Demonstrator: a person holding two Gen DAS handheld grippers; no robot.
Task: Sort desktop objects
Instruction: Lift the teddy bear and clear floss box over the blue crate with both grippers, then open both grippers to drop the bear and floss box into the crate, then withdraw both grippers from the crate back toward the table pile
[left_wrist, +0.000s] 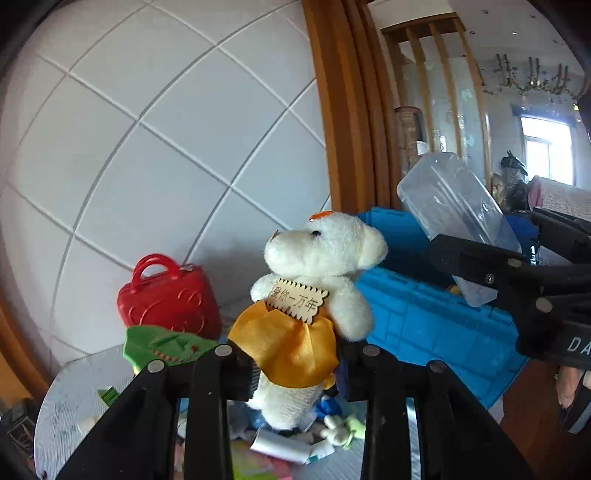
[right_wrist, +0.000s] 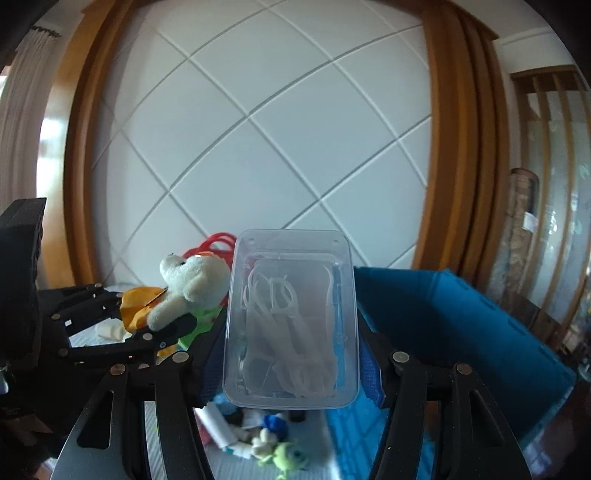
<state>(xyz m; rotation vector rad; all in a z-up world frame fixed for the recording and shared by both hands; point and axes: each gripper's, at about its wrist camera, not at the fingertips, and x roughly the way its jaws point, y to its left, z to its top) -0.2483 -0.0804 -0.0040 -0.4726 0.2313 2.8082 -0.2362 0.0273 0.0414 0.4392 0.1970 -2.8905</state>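
The surface (left_wrist: 70, 398) is a grey, finely textured top with a rounded edge at the left, standing against a white wall panelled in a diamond pattern. A red handbag-shaped case (left_wrist: 168, 299) stands upright on it near the wall, and a green cloth (left_wrist: 162, 347) lies crumpled just in front of that case. To the right a blue crate (left_wrist: 424, 321) sits on the surface with its ribbed side showing. Between them lies a loose heap of small things: a white tube (left_wrist: 280, 446), a small green and white figure (left_wrist: 343, 430), a blue lump (left_wrist: 328, 408) and a pink and yellow paper (left_wrist: 255, 465). A small green-labelled scrap (left_wrist: 108, 395) lies apart at the left.
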